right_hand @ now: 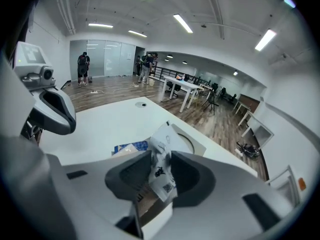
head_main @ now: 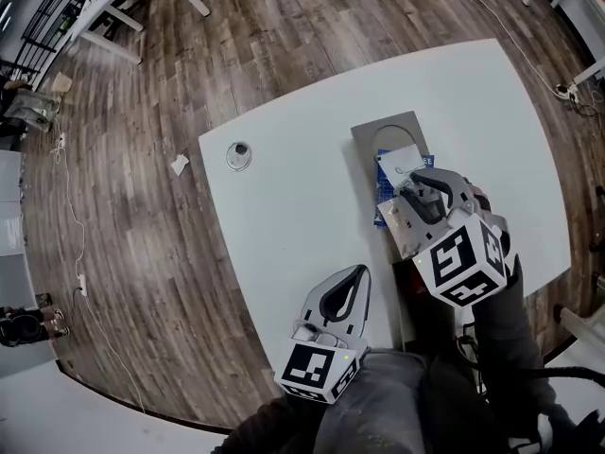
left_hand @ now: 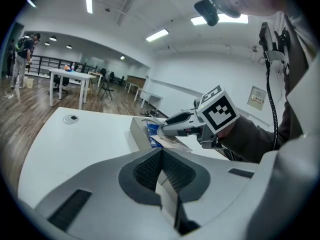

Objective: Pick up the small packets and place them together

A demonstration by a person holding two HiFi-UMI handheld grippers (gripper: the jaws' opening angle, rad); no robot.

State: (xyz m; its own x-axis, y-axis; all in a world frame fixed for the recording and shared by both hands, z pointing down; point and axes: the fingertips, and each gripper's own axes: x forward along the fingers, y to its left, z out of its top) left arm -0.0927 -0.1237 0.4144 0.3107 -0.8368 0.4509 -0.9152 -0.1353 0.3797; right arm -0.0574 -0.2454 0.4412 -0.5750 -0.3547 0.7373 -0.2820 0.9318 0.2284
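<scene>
A white packet (head_main: 399, 162) lies over a blue packet (head_main: 383, 195) on a grey tray (head_main: 388, 126) at the table's right side. My right gripper (head_main: 416, 189) is at this pile. In the right gripper view the white packet (right_hand: 161, 149) stands between the jaws of that gripper (right_hand: 160, 166). The jaws are a little apart and do not seem to press on it. The blue packet (right_hand: 127, 147) shows just left of it on the tray (right_hand: 195, 145). My left gripper (head_main: 352, 274) rests near the table's front edge, shut and empty (left_hand: 161, 156).
A round cable grommet (head_main: 238, 155) sits in the white table (head_main: 284, 216) at the left. A scrap of paper (head_main: 179, 165) lies on the wood floor beside the table. Other tables and people (right_hand: 83, 69) stand far off in the room.
</scene>
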